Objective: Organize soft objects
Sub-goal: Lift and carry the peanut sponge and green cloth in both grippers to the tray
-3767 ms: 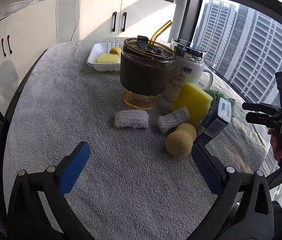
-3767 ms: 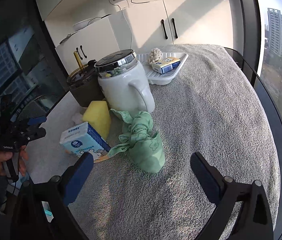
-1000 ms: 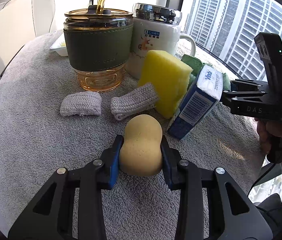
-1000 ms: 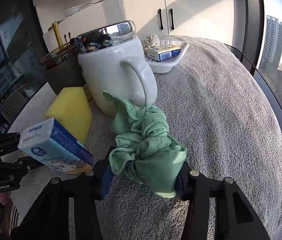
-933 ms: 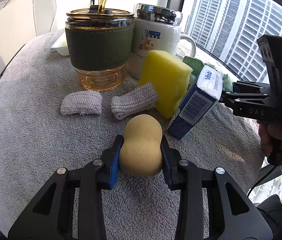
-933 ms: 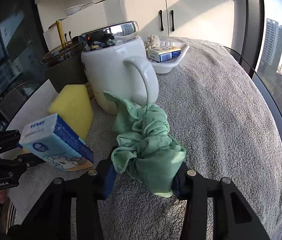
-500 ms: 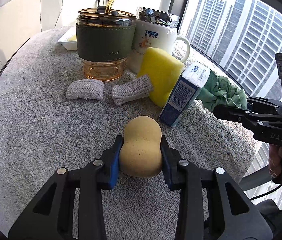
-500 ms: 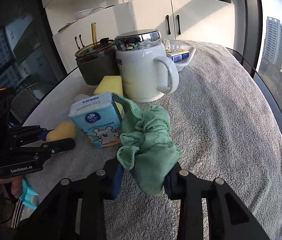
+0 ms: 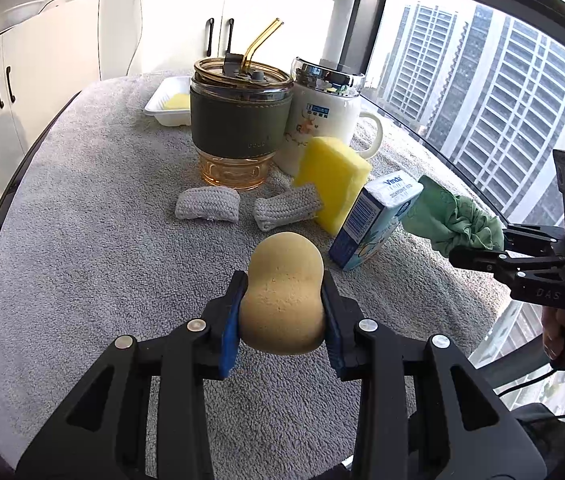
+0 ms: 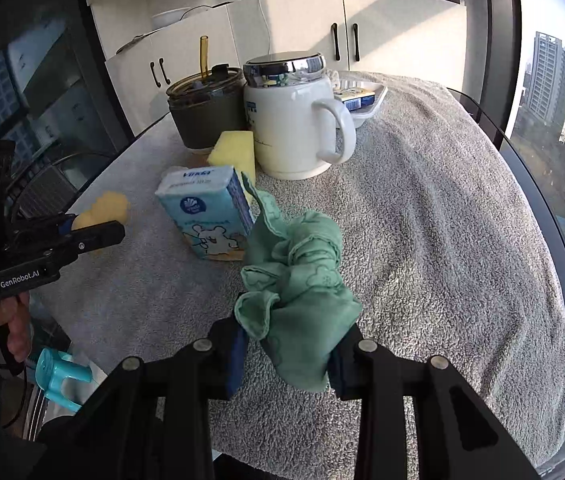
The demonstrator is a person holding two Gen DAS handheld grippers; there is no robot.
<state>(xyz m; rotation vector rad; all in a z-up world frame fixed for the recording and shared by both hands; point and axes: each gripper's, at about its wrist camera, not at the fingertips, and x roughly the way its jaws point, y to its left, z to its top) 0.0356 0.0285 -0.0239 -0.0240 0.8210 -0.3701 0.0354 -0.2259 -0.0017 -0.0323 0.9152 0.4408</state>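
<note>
My left gripper (image 9: 282, 312) is shut on a tan peanut-shaped sponge (image 9: 282, 292) and holds it above the grey towel-covered table (image 9: 82, 240). My right gripper (image 10: 286, 352) is shut on a knotted green cloth (image 10: 298, 280), lifted off the table; the cloth also shows in the left wrist view (image 9: 458, 220). A yellow sponge (image 9: 332, 182), two grey knitted rolls (image 9: 207, 208) (image 9: 286, 212) and a blue tissue pack (image 9: 370, 224) lie mid-table. The white tray (image 9: 164, 106) at the back holds a yellow piece.
A green-sleeved glass tumbler with a straw (image 9: 240, 120) and a white lidded mug (image 9: 322, 120) stand behind the soft things. White cabinets (image 10: 302, 28) lie beyond the table. A window (image 9: 502, 100) runs along the right. A teal object (image 10: 58, 376) sits below the table's left edge.
Both grippers closed on their objects, then lifted and pulled back: the tan sponge and the green cloth are now higher and farther from the mug and tumbler.
</note>
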